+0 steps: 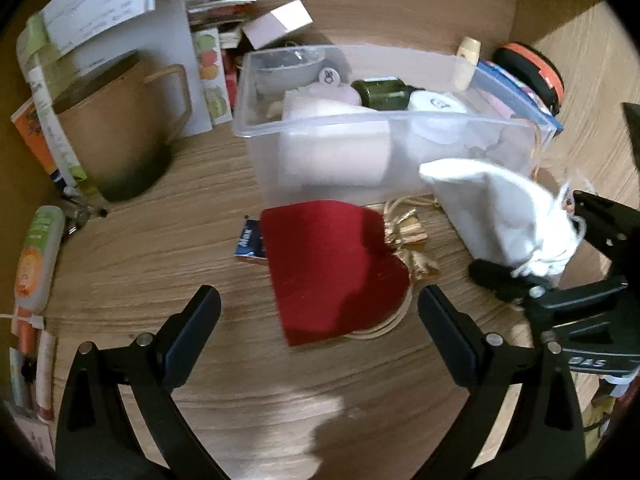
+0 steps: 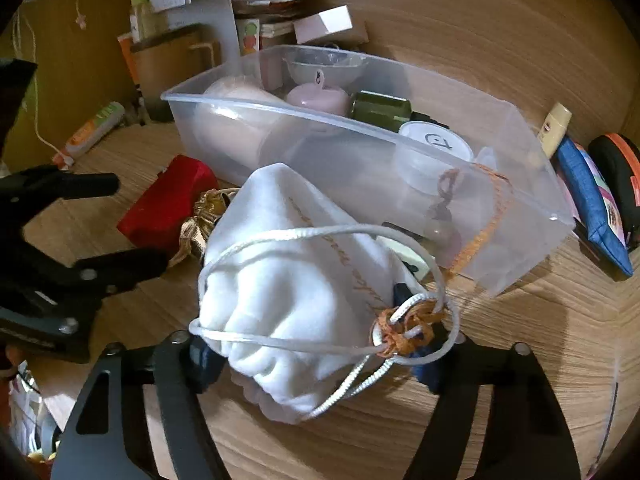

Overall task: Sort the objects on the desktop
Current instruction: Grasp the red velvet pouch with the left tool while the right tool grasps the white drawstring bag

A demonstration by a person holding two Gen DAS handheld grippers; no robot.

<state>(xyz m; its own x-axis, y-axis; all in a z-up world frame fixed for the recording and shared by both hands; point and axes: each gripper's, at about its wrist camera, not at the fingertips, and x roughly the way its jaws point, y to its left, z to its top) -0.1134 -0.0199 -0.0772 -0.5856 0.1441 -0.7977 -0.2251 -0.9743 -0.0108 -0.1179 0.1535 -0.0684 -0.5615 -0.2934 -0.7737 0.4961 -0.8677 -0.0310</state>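
Observation:
A clear plastic bin (image 1: 320, 124) (image 2: 520, 208) stands on the wooden desk, holding a pink candle (image 2: 318, 96), a green bottle (image 1: 380, 90) and white jars. My right gripper (image 2: 316, 356) is shut on a white drawstring pouch (image 2: 280, 280) and holds it in front of the bin; the pouch also shows in the left wrist view (image 1: 500, 216). My left gripper (image 1: 320, 320) is open and empty, just above a red velvet pouch (image 1: 332, 264) (image 2: 168, 200) with a gold bow (image 1: 408, 232) lying on the desk.
A tan mug (image 1: 116, 128) and papers stand at the back left. A tube (image 1: 38, 256) lies at the left edge. A blue pouch (image 2: 592, 204), an orange-black case (image 1: 532, 76) and a cream bottle (image 1: 468, 60) sit behind the bin's right end.

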